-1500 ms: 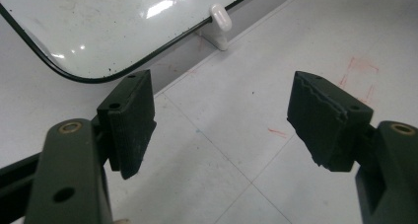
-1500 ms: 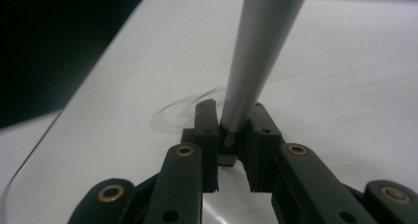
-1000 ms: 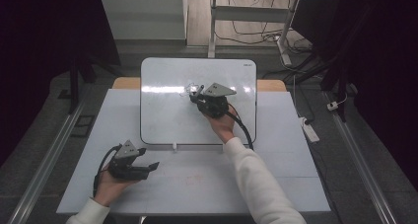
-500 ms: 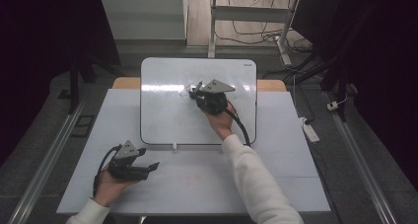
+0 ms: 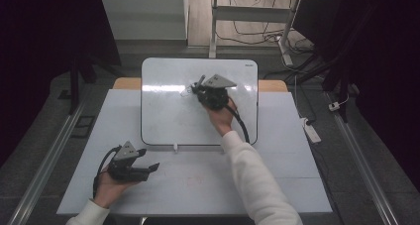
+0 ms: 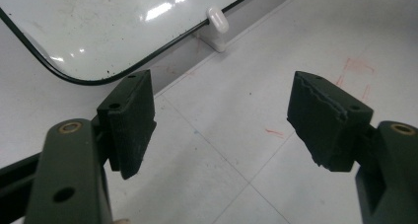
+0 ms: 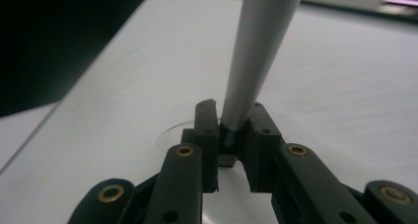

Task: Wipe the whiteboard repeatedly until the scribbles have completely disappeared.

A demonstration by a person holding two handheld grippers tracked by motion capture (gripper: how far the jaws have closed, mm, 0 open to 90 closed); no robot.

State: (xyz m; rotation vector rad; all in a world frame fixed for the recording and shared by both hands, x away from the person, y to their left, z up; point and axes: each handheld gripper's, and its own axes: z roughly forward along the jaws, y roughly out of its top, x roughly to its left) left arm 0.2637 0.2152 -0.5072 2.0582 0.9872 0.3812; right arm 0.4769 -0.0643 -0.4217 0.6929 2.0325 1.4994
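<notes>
A white whiteboard (image 5: pixel 168 116) with a dark rim lies on the far half of the table. Over its upper middle, my right gripper (image 5: pixel 200 86) is shut on a grey-white marker (image 5: pixel 187 92) that points left toward the board. In the right gripper view the marker (image 7: pixel 261 41) rises from between the closed jaws (image 7: pixel 231 115) above the board's surface (image 7: pixel 345 86). My left gripper (image 5: pixel 151 168) rests open near the table's front left, with nothing between its jaws. In the left gripper view its pads (image 6: pixel 222 95) stand wide apart, just short of the board's corner (image 6: pixel 98 26).
A small white clip (image 6: pixel 217 19) sits at the board's near edge. Faint red marks (image 6: pixel 355 71) show on the pale table top (image 5: pixel 277 185). A power strip (image 5: pixel 311 131) lies on the floor to the right. Desk legs and cables (image 5: pixel 247 34) stand behind the table.
My right gripper has drifted a little toward the board's far edge with the marker in it. The left gripper has stayed put.
</notes>
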